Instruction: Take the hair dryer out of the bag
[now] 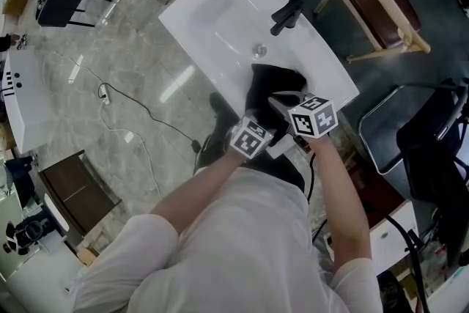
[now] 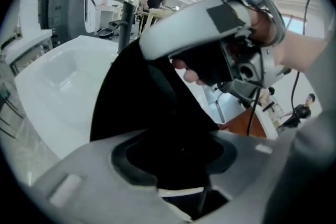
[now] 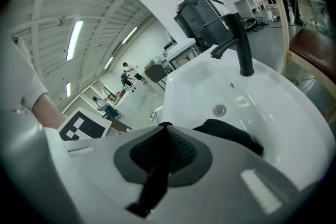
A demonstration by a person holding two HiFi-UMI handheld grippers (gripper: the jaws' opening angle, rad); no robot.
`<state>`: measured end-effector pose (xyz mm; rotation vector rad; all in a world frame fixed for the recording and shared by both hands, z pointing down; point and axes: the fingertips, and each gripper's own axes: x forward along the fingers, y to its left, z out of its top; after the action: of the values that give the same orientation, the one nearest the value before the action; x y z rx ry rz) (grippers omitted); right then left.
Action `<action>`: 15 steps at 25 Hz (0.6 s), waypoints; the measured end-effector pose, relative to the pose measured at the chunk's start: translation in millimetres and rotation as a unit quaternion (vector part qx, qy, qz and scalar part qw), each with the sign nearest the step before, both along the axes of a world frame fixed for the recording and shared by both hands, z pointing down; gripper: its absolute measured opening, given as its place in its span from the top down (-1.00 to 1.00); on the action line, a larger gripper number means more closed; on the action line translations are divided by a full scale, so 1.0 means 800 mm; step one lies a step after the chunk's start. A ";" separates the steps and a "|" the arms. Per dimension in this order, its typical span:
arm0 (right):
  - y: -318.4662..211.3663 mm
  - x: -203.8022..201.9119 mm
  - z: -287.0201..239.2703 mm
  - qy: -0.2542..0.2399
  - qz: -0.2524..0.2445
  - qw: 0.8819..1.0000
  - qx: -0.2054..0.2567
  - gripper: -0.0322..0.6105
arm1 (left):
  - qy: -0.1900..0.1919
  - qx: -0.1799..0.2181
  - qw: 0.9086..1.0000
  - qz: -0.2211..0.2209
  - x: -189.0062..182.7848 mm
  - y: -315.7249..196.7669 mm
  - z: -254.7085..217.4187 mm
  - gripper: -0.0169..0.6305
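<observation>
While the left gripper [image 2: 173, 162] and the right gripper [image 3: 161, 157] each pinch the black bag [image 1: 275, 83] on the sink [image 1: 212, 15] rim, the unseen hair dryer, presumably inside, could slide out and fall.

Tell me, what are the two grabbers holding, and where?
The left gripper clamps the black cloth bag by a fold; the right gripper pinches a thin black strip, likely its edge or cord.

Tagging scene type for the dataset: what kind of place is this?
Probably a staged recording hall, not a real bathroom. The white washbasin with its black faucet stands free on a marble floor. A loose cable trails across the floor, and other people stand in the open hall behind.
</observation>
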<state>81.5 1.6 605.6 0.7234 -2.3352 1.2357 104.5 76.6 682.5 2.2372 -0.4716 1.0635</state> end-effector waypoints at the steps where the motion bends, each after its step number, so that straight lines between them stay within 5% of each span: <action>1: 0.001 -0.003 -0.004 -0.004 -0.007 1.000 0.001 0.86 | 0.000 -0.002 1.000 -0.005 0.000 -0.002 -0.001 0.34; 8: 0.009 -0.018 -0.031 -0.034 -0.010 0.999 0.001 0.86 | -0.072 0.068 0.992 -0.082 -0.018 -0.044 0.002 0.45; 15: 0.007 -0.006 -0.025 -0.029 0.020 0.999 -0.017 0.86 | -0.132 0.083 0.987 -0.037 -0.021 -0.049 0.027 0.38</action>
<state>76.7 6.8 585.7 0.7353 -2.3495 1.3278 87.4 37.1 704.4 2.2077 -0.7756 1.3307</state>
